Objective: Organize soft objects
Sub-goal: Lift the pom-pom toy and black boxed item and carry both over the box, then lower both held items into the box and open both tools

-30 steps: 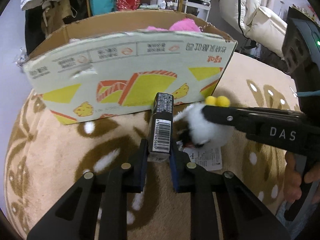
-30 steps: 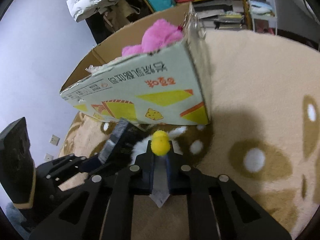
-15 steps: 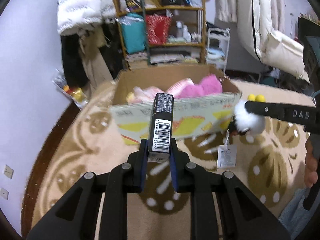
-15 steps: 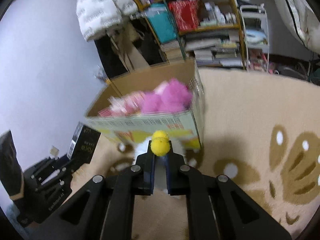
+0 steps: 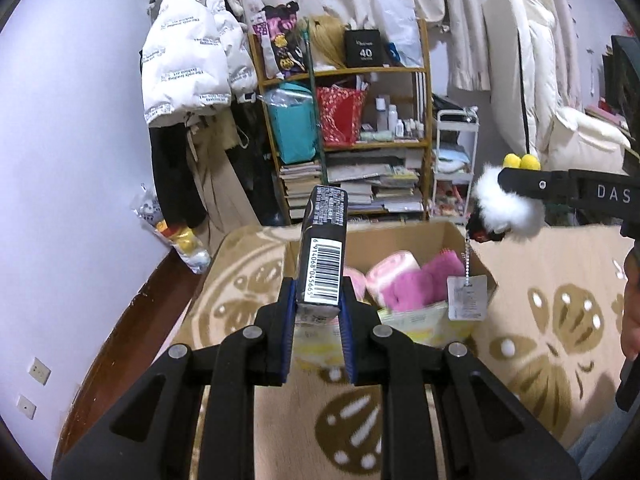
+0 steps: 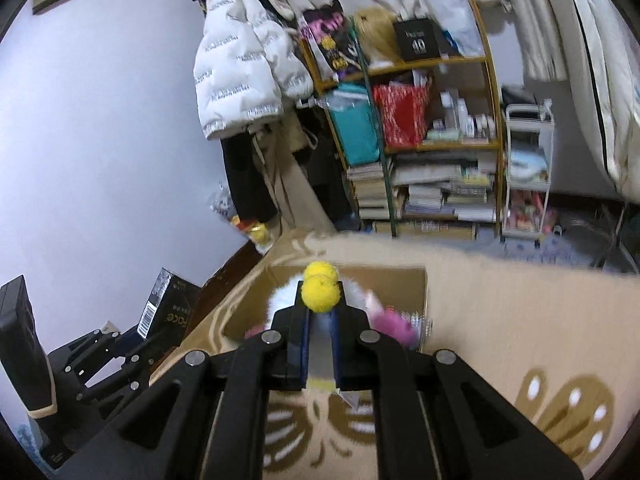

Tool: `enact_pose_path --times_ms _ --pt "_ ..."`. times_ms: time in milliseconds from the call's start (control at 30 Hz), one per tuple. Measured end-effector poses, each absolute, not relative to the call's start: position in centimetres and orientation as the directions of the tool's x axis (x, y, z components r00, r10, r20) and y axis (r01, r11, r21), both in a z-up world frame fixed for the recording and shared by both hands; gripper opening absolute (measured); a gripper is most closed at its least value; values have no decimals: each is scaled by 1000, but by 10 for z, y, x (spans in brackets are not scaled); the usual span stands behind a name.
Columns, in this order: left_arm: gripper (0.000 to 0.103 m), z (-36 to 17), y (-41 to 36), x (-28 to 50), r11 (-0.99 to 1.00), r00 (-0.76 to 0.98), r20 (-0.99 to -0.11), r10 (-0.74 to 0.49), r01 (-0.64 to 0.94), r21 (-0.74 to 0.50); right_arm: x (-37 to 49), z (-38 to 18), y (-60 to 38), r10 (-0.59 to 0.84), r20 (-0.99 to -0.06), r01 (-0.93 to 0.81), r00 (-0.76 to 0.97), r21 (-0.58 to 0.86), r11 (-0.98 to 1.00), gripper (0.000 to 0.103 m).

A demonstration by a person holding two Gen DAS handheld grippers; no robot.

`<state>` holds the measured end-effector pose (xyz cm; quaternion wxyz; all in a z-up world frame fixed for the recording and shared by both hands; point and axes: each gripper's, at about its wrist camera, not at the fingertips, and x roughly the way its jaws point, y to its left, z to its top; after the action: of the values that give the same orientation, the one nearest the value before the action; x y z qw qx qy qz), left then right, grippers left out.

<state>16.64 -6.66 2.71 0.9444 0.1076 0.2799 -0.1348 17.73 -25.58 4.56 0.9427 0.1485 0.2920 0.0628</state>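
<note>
My left gripper (image 5: 318, 312) is shut on a black carton with a barcode (image 5: 323, 252), held upright in the air in front of the cardboard box (image 5: 460, 236). My right gripper (image 6: 319, 312) is shut on a white fluffy plush toy with yellow pompoms (image 6: 320, 290), held high over the box (image 6: 424, 292). In the left wrist view the toy (image 5: 506, 208) hangs at the right with a paper tag (image 5: 467, 298) dangling below it. Pink plush items (image 5: 404, 284) lie inside the box.
The box stands on a beige rug with brown patterns (image 5: 560, 320). Behind it are a crowded wooden shelf (image 5: 348, 128), a white trolley (image 5: 456, 160), a hanging white puffer jacket (image 5: 188, 64) and a bag on the floor by the wall (image 5: 176, 232).
Both grippers have risen well above the rug with their objects. The box interior now shows from above, and the white toy has moved up over the box.
</note>
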Motion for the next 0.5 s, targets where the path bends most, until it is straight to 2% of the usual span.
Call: enact_pose_path --times_ms 233,500 --pt "19 21 -65 219 954 788 -580 -208 294 56 216 58 -253 195 -515 -40 834 297 954 10" --pt "20 -11 -77 246 950 730 -646 -223 310 22 238 18 -250 219 -596 -17 773 326 945 10"
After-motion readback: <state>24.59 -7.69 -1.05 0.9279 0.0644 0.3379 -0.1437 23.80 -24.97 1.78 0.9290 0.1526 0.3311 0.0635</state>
